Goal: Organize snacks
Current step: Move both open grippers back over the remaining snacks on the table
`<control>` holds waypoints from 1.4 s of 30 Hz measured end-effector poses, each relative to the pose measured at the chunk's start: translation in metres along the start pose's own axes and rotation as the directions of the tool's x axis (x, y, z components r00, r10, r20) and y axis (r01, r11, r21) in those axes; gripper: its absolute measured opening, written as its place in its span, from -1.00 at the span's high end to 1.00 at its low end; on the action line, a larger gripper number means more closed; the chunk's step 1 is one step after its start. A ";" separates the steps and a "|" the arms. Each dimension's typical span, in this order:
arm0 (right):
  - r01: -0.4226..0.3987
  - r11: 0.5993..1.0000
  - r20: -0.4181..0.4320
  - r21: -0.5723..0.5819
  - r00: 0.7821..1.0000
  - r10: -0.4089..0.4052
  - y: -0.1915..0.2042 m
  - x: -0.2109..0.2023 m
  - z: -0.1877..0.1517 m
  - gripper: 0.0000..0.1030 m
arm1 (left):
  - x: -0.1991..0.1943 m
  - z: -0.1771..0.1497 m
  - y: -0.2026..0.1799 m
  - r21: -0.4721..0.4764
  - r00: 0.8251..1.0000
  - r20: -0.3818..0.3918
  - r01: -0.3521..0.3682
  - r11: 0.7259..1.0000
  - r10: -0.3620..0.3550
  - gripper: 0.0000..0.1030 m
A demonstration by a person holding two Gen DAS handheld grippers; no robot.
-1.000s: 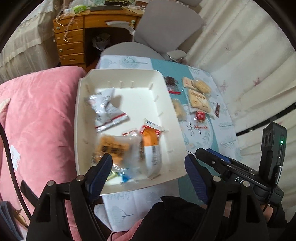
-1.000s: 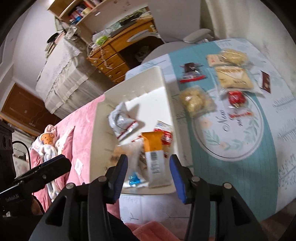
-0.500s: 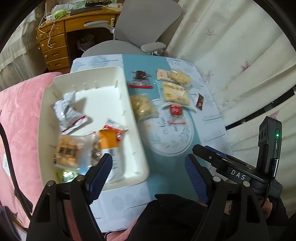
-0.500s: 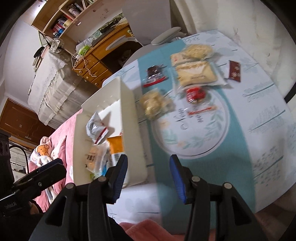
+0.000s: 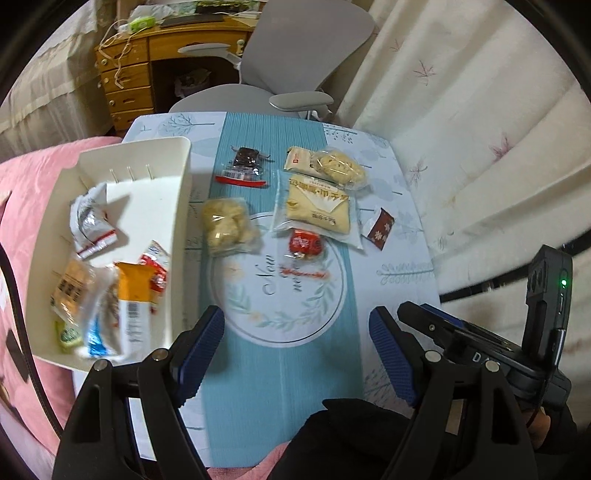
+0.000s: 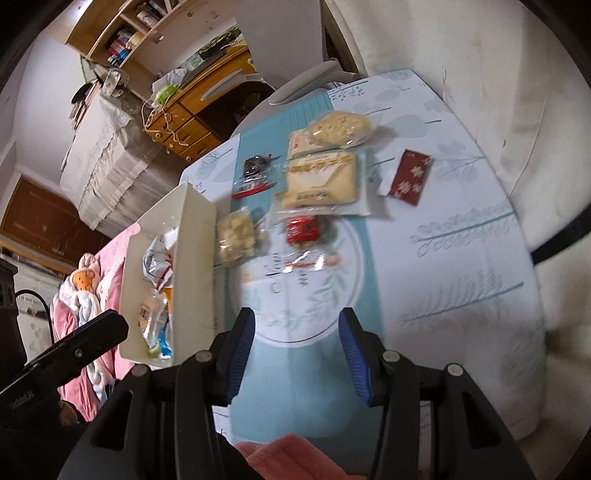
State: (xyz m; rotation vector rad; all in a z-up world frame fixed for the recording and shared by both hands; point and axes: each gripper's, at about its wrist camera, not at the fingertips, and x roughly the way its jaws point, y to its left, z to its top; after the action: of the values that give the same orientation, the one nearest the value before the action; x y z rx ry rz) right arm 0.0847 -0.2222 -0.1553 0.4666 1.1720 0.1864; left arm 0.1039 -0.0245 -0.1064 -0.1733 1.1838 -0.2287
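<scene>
a: left wrist view: left gripper spread wide over the table, nothing between its pads. the white bin sits left, its wrapped snacks fully seen, an orange packet among them.

b: right wrist view: right gripper also parted and empty. loose snacks lie beside the bin, the red candy nearest; only here a bookshelf shows.

Beyond the desk I saw a grey office chair pushed close against its far edge, and a wooden chest of drawers stood left of that chair. A cream curtain with pink leaf prints hung on my right. A pink quilted blanket lay on my left, and a wooden bookshelf stood above the drawers.
</scene>
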 end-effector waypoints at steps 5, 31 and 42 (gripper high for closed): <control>0.001 0.998 -0.011 -0.058 1.000 -0.002 -0.028 -0.006 0.016 0.08 | 0.018 -0.004 -0.022 -0.064 0.999 0.015 -0.029 0.998 0.030 -0.54; 0.135 0.984 0.078 -0.117 0.989 -0.127 -0.095 0.038 0.069 0.08 | 0.142 0.026 -0.041 -0.163 0.989 -0.045 -0.145 0.976 0.140 -0.61; 0.230 0.958 0.161 -0.169 0.966 -0.203 -0.094 0.083 0.092 0.08 | 0.201 0.043 -0.030 -0.159 0.977 -0.093 -0.205 0.966 0.192 -0.61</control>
State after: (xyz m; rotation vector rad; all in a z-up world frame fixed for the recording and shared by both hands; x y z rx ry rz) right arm 0.1913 -0.2983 -0.2388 0.1802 1.0460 0.0707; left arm 0.2130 -0.1062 -0.2629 -0.1930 1.2885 0.0413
